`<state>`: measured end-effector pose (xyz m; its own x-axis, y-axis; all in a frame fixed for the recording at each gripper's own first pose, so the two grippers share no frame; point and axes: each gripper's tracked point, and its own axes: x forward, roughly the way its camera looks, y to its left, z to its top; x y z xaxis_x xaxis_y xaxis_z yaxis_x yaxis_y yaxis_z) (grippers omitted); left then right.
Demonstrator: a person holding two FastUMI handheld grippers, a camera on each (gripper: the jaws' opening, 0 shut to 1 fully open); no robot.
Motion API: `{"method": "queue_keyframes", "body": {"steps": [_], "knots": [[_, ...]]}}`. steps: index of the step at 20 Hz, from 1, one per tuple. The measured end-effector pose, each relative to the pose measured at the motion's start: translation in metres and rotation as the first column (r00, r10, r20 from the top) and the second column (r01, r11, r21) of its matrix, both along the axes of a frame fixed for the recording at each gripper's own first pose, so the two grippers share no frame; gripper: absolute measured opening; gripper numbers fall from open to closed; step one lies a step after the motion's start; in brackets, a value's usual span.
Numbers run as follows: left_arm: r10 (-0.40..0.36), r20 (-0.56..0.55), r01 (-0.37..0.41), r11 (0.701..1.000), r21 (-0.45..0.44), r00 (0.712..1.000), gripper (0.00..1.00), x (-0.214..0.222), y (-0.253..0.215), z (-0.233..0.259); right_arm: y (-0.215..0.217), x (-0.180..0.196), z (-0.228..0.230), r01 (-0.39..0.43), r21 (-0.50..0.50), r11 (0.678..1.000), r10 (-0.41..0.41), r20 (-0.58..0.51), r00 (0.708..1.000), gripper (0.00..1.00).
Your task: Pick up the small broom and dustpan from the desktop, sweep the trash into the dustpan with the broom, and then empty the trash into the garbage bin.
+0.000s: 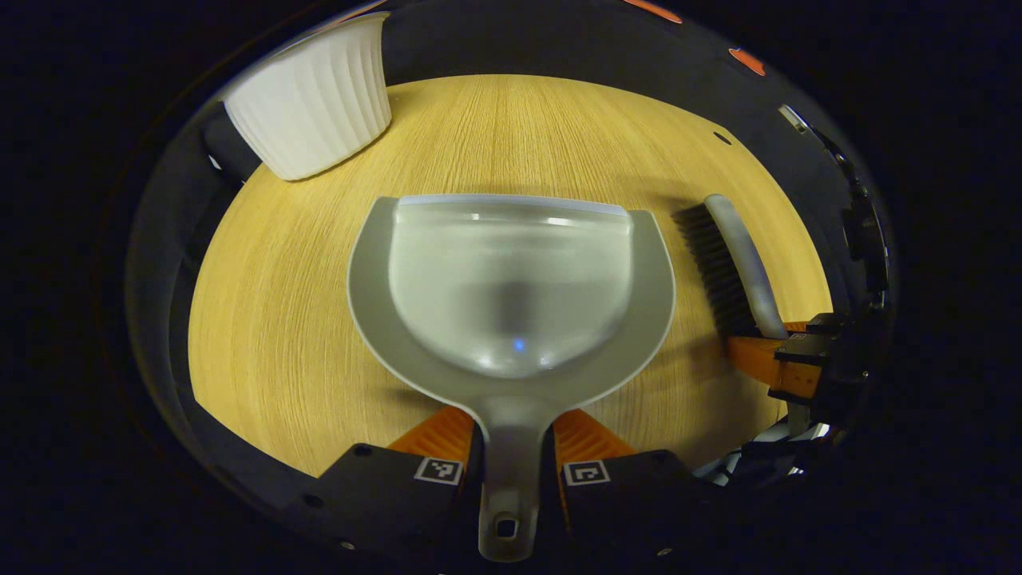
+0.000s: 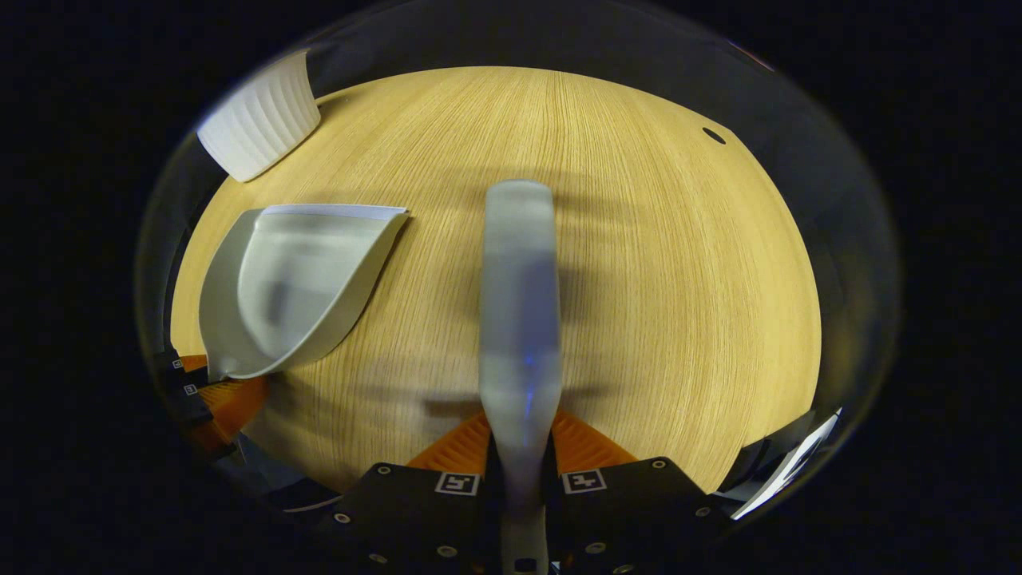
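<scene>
- Nearest the lens in the left gripper view, the left claw [image 1: 511, 447] is clamped on the dustpan [image 1: 511, 279] handle, both fingers pressing its neck at 6 o'clock.
- Dustpan bowl fills the middle, its straight lip toward 12 o'clock; I cannot tell whether it touches the worktop [image 1: 271, 335].
- White ribbed garbage bin [image 1: 315, 100] stands at 10 o'clock by the worktop's far edge, well apart from the dustpan.
- Broom [image 1: 730, 267] shows at 3 o'clock with dark bristles facing the dustpan, held by the right claw [image 1: 770, 355].
- Bare wood lies open at 8 o'clock and between the lip and the far edge.
- Right gripper view: the right claw grips the broom's handle at 6 o'clock, fingers on both sides; its pale back runs toward 12 o'clock, bristles hidden.
- Dustpan sits at 9 o'clock, the bin at 10 o'clock.
- Worktop from 1 to 4 o'clock is open, with a small dark hole [image 2: 713, 136] near the far edge.
</scene>
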<state>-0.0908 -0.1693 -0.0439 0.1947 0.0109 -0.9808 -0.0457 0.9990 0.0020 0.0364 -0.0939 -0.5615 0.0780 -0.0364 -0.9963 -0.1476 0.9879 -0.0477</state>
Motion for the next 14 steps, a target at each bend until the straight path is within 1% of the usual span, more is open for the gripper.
{"method": "queue_keyframes", "body": {"steps": [3, 4, 5, 6, 7, 8, 9, 10, 11, 12, 13, 14], "knots": [[-0.021, 0.013, 0.02, 0.999, 0.029, 1.0, 0.36, 0.011, 0.005, 0.002, -0.001, 0.002, 0.0, -0.007, 0.004, 1.0, 0.007, 0.004, 1.0, 0.25], [-0.027, 0.013, 0.027, 0.999, 0.037, 1.0, 0.36, 0.012, 0.009, 0.002, -0.002, 0.003, 0.0, -0.009, 0.002, 1.0, 0.009, 0.01, 1.0, 0.29], [-0.033, 0.016, 0.032, 0.999, 0.039, 0.999, 0.37, 0.012, 0.011, 0.001, -0.003, 0.005, 0.001, -0.011, 0.002, 1.0, 0.011, 0.017, 1.0, 0.23], [-0.034, 0.021, 0.033, 0.999, 0.041, 0.999, 0.37, 0.014, 0.014, 0.002, -0.004, 0.006, 0.002, -0.012, -0.002, 1.0, 0.012, 0.024, 1.0, 0.41], [-0.029, 0.026, 0.028, 0.999, 0.039, 0.999, 0.38, 0.016, 0.014, 0.004, -0.005, 0.008, 0.004, -0.012, -0.002, 1.0, 0.012, 0.034, 0.999, 0.34], [-0.028, 0.03, 0.027, 0.999, 0.037, 0.999, 0.39, 0.017, 0.012, 0.006, -0.005, 0.01, 0.005, -0.01, 0.0, 1.0, 0.01, 0.039, 0.999, 0.39], [-0.026, 0.037, 0.025, 0.999, 0.037, 0.999, 0.44, 0.019, 0.012, 0.009, -0.005, 0.011, 0.007, -0.008, 0.004, 1.0, 0.007, 0.043, 0.999, 0.42], [-0.029, 0.039, 0.028, 0.999, 0.038, 0.999, 0.47, 0.018, 0.013, 0.012, -0.005, 0.012, 0.009, -0.005, 0.007, 1.0, 0.005, 0.049, 0.999, 0.49], [-0.028, 0.048, 0.026, 0.999, 0.04, 0.998, 0.53, 0.018, 0.013, 0.015, -0.004, 0.013, 0.011, -0.005, 0.014, 1.0, 0.004, 0.054, 0.999, 0.53], [-0.03, 0.053, 0.028, 0.999, 0.041, 0.998, 0.54, 0.018, 0.014, 0.018, -0.003, 0.015, 0.014, -0.005, 0.02, 1.0, 0.004, 0.063, 0.998, 0.64], [-0.03, 0.062, 0.027, 0.999, 0.041, 0.998, 0.57, 0.018, 0.013, 0.02, -0.003, 0.013, 0.016, -0.01, 0.028, 1.0, 0.007, 0.079, 0.997, 0.69], [-0.028, 0.069, 0.025, 0.999, 0.042, 0.997, 0.59, 0.019, 0.013, 0.02, -0.003, 0.018, 0.019, -0.02, 0.025, 1.0, 0.017, 0.096, 0.995, 0.78]]}}
